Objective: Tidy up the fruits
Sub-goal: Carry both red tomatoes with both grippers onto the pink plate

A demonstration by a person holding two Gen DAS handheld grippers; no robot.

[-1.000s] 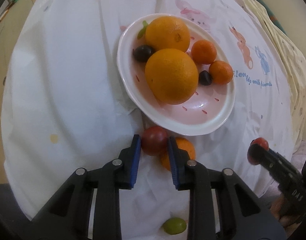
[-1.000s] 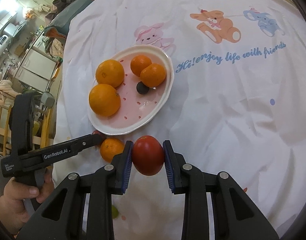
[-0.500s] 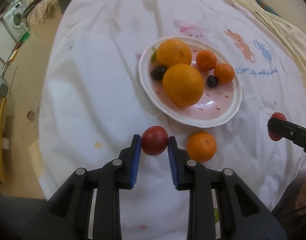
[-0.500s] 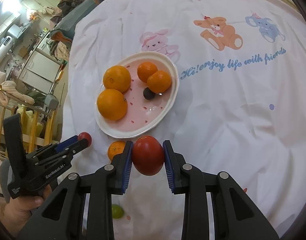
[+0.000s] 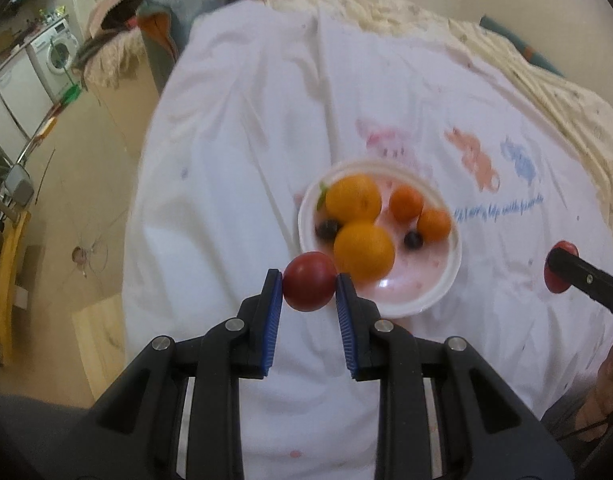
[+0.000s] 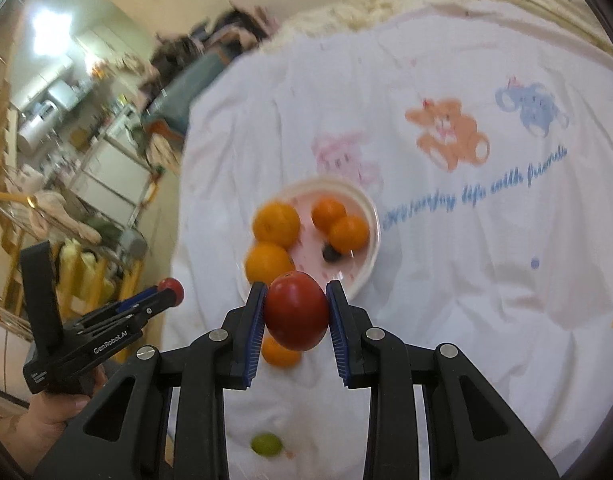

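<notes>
So both grippers have their hands full. The left gripper (image 5: 309, 286) has its blue pads clamped on a small dark red tomato (image 5: 309, 287), held up in the air on the near-left side of the plate (image 5: 450, 280). The right gripper (image 6: 295, 311) is squeezing a bigger red tomato (image 6: 297, 311) the same way, hovering over the plate's near edge.

The plate sits on a white cartoon-print tablecloth (image 6: 446, 300) and holds two large oranges (image 5: 353, 198), two small tangerines (image 5: 405, 204) and two dark little fruits (image 5: 413, 239), blurry enough that I can't say what they are.

Just off the plate on the near side, a loose tangerine (image 6: 280, 354) lies on the cloth, partly hidden behind the right gripper's tomato. Further toward the camera from the plate there's a small green fruit (image 6: 266, 444).
</notes>
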